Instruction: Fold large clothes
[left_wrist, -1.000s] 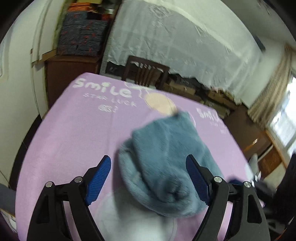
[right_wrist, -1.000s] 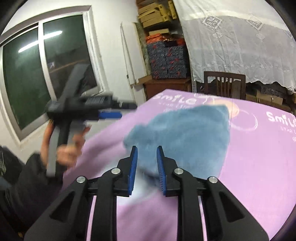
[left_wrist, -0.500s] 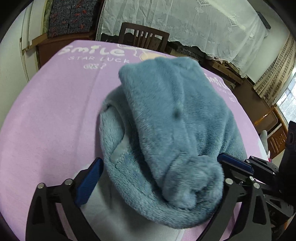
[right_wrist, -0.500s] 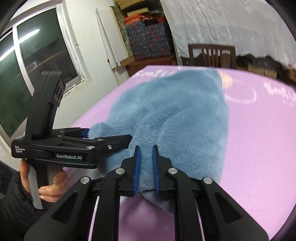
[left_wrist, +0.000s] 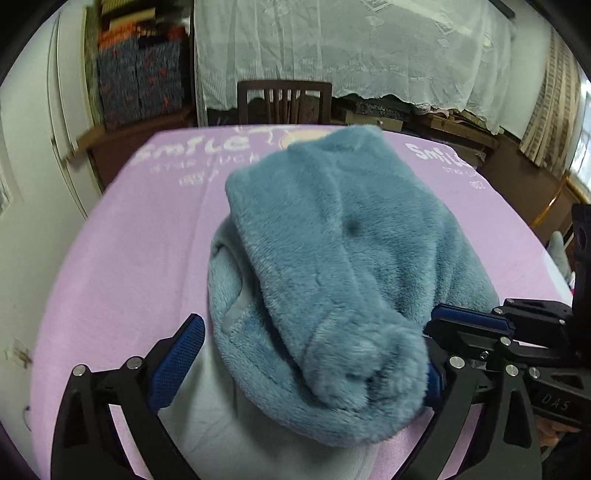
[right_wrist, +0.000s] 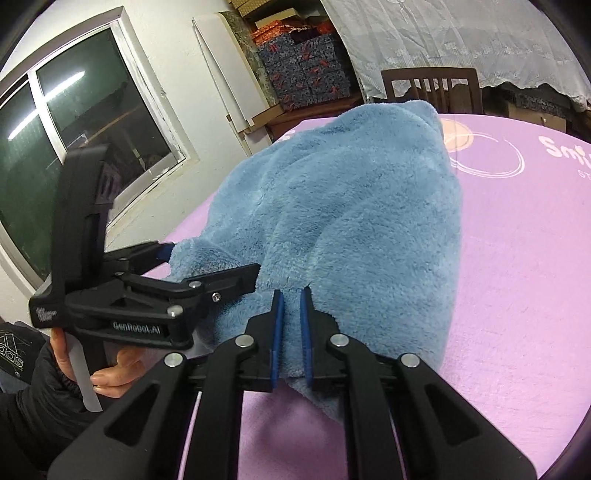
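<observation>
A fluffy blue garment (left_wrist: 332, 251) lies folded in a thick bundle on the purple cloth-covered table (left_wrist: 122, 258). It also fills the right wrist view (right_wrist: 351, 206). My left gripper (left_wrist: 306, 354) is open, its blue pads on either side of the bundle's near end. It shows in the right wrist view (right_wrist: 207, 266), coming in from the left. My right gripper (right_wrist: 291, 295) is shut on the garment's near edge, fleece pinched between its pads. It shows at the right in the left wrist view (left_wrist: 465, 321).
A wooden chair (left_wrist: 284, 101) stands behind the table's far edge. Stacked patterned boxes (left_wrist: 140, 85) sit on a cabinet at the back left. A white lace sheet (left_wrist: 351, 48) covers furniture behind. A window (right_wrist: 74, 129) is on the left wall.
Both grippers came in close to the garment's near end. The left gripper's open fingers moved around the bundle. The right gripper stayed shut on the fleece edge.
</observation>
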